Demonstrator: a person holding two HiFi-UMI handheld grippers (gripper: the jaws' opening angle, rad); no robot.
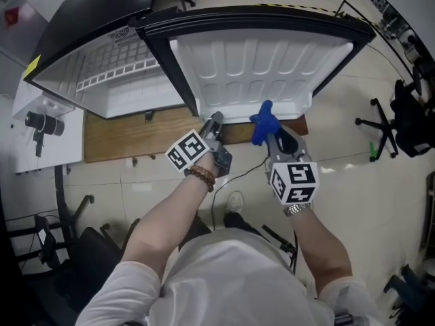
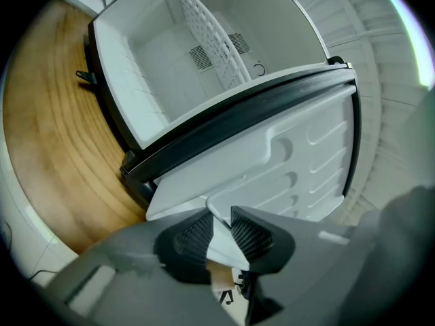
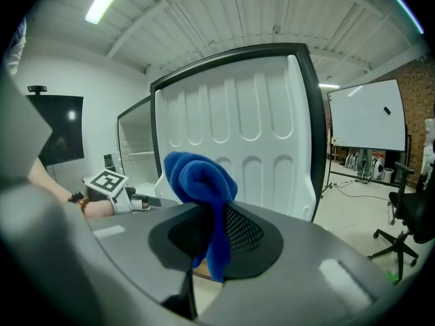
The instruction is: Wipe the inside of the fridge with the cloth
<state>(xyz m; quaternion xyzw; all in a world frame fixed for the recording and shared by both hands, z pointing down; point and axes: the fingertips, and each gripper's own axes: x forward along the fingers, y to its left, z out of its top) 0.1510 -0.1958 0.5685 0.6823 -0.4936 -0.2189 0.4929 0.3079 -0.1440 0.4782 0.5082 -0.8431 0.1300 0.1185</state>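
Looks like a lab or shared office workspace, not a home: whiteboard [image 3: 367, 114] by a brick wall [image 3: 425, 90], rolling office chairs [image 1: 406, 117], strip light [image 3: 112, 0] under bare ceiling beams.

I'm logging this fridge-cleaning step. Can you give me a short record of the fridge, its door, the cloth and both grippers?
fridge: white inside, standing on a wooden board
door: wide open, inner side facing the person
cloth: blue, bunched, held up in front of the door
left gripper: jaws closed on the door's edge
right gripper: jaws closed on the cloth
wiping: not yet inside the fridge
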